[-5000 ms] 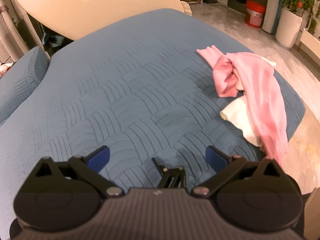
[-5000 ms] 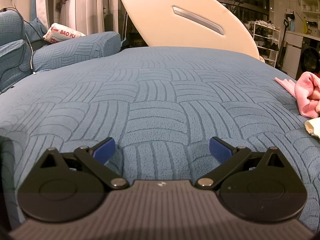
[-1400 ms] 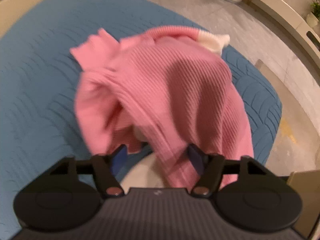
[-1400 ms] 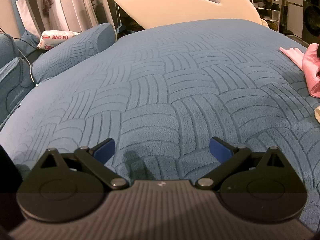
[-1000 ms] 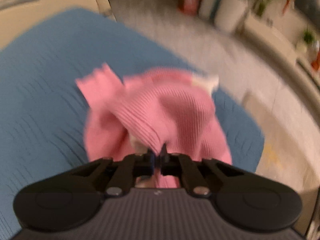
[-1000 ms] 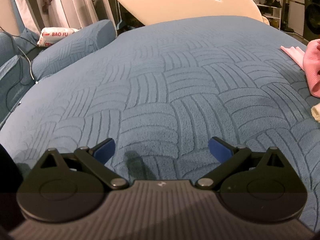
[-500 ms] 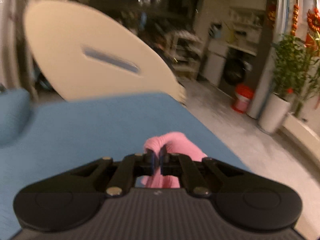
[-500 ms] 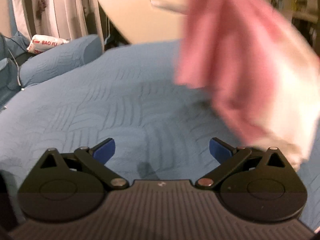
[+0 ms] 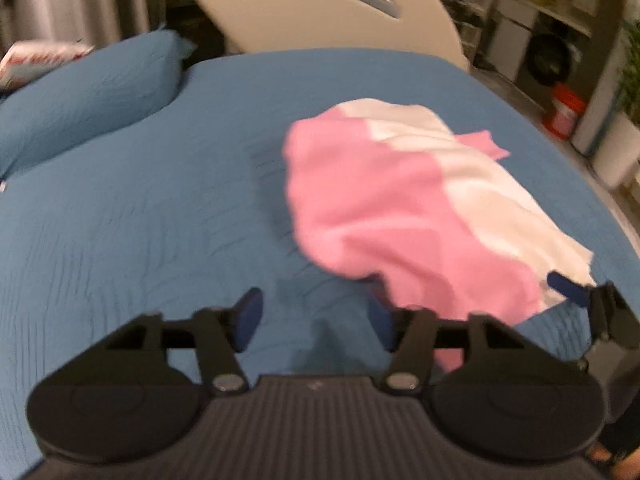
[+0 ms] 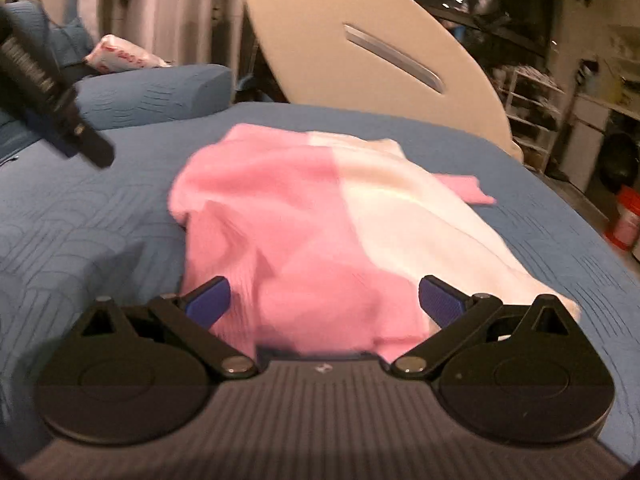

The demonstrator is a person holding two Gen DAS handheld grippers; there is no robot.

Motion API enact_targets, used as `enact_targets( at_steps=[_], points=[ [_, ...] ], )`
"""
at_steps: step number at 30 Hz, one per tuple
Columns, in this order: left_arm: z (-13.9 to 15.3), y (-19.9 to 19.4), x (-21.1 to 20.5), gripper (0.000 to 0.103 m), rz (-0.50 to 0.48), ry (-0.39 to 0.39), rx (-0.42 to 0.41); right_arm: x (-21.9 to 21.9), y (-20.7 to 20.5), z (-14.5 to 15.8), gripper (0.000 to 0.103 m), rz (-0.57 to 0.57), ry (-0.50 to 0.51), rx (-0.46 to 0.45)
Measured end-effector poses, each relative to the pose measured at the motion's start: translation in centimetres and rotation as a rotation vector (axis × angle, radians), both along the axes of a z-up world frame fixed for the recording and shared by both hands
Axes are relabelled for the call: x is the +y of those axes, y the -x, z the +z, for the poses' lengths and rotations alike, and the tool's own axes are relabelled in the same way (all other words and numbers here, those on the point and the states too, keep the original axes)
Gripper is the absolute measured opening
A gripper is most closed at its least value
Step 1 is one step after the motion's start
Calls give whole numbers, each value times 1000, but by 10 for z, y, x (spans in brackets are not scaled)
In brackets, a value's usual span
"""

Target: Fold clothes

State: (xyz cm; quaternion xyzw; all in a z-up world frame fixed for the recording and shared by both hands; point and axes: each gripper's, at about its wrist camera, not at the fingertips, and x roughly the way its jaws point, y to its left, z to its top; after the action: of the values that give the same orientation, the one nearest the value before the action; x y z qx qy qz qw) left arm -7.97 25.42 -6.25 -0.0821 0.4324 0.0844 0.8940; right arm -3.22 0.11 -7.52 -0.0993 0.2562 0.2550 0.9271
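My pink-and-white garment (image 10: 320, 224) lies rumpled and unfolded on the blue bed (image 9: 120, 220), its long axis running away from me and rightward. My right gripper (image 10: 324, 298) is nearer: jaws wide open, straddling the near pink hem, holding nothing. My left gripper (image 9: 316, 318) sits left of it, jaws open and empty. Blur hides sleeves and neckline; I cannot tell the hem edges.

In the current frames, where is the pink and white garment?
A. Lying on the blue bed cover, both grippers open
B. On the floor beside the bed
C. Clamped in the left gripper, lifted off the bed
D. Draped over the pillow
A: the garment lies spread on the blue bed cover, with the left gripper and right gripper both open.
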Motion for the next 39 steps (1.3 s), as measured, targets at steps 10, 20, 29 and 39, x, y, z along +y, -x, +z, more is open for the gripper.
enact_targets(
  at_steps=[10, 20, 29, 39],
  points=[
    [-20, -6, 28, 92, 68, 166, -108, 44, 47, 37, 20, 376, -4, 95],
    [-41, -21, 45, 93, 124, 288, -96, 19, 55, 46, 56, 480, -126, 354],
    [-57, -37, 47, 98, 165, 301, -75, -73, -71, 18, 86, -162, -261, 371],
    [-58, -30, 53, 98, 171, 362, -108, -37, -114, 36, 21, -236, -315, 363]
  ],
)
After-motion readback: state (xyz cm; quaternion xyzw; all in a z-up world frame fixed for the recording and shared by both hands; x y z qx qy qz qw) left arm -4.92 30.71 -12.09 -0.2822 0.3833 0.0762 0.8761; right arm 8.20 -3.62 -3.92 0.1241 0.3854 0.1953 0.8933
